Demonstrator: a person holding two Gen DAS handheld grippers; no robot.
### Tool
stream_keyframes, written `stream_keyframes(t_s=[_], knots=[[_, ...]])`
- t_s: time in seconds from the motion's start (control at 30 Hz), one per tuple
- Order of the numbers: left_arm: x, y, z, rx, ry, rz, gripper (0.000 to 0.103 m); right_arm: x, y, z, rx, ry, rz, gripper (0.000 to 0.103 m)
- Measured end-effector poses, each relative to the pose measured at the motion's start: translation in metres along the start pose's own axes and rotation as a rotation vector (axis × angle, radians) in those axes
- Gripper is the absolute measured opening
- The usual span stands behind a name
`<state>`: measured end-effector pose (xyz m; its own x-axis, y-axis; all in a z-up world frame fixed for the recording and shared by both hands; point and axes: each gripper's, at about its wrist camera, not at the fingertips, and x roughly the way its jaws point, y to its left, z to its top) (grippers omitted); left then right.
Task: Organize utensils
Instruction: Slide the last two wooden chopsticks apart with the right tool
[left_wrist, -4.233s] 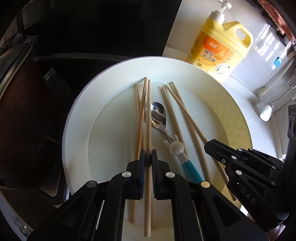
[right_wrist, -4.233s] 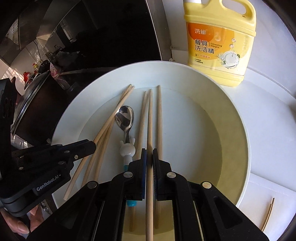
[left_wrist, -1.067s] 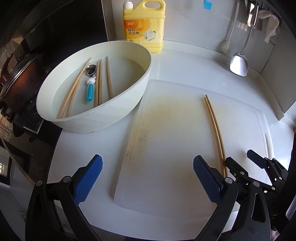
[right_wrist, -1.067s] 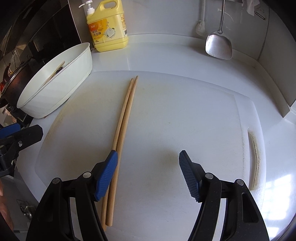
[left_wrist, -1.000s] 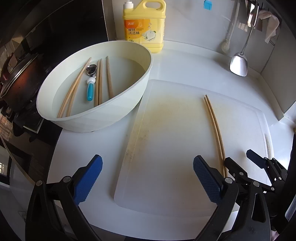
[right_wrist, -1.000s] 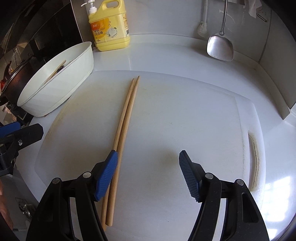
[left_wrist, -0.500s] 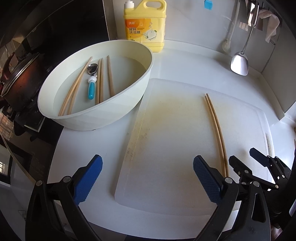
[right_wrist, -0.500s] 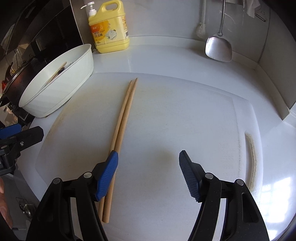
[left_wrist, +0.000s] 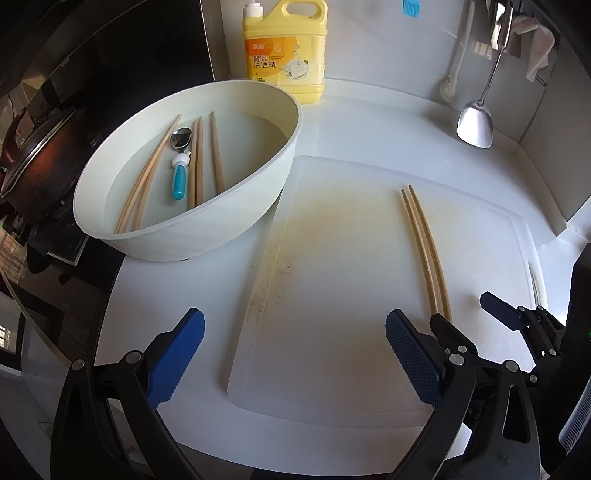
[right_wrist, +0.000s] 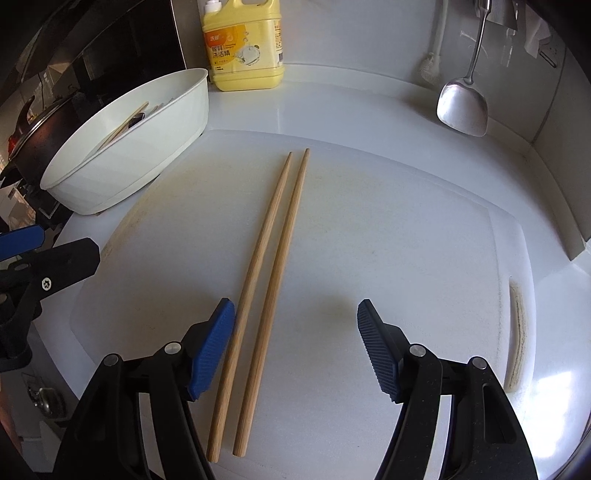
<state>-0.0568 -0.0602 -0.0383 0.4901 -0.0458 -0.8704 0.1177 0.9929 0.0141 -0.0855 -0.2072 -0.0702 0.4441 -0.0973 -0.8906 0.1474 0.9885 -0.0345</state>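
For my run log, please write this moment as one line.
left tongs: open, empty | right tongs: open, empty | chopstick pair: on cutting board | bowl: chopsticks, spoon remain

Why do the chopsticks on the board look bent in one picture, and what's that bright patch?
Left wrist view: the fisheye lens bows the chopsticks near its edge. Right wrist view: they lie near centre and look straight; glare washes out the cutting board at lower right.

Only readable text you've got is on the yellow detergent bottle (left_wrist: 284, 51): orange label with Chinese characters "洗洁精" under a second line, brand mark top left too small to confirm. Same label in the right wrist view, fine print illegible.
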Motion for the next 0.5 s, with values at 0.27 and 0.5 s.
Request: stream_keyframes(t_s=[0.27,0.5], knots=[[0.001,0.003,0.000,-0.013,0.005,-0.003,0.097,-0.007,-0.013,0.002,0.041,-0.031,-0.018,0.065],[0.000,0.002,-0.002,-0.009,0.002,-0.001,0.097,0.000,-0.009,-0.003,0.022,-0.002,-0.050,0.065]])
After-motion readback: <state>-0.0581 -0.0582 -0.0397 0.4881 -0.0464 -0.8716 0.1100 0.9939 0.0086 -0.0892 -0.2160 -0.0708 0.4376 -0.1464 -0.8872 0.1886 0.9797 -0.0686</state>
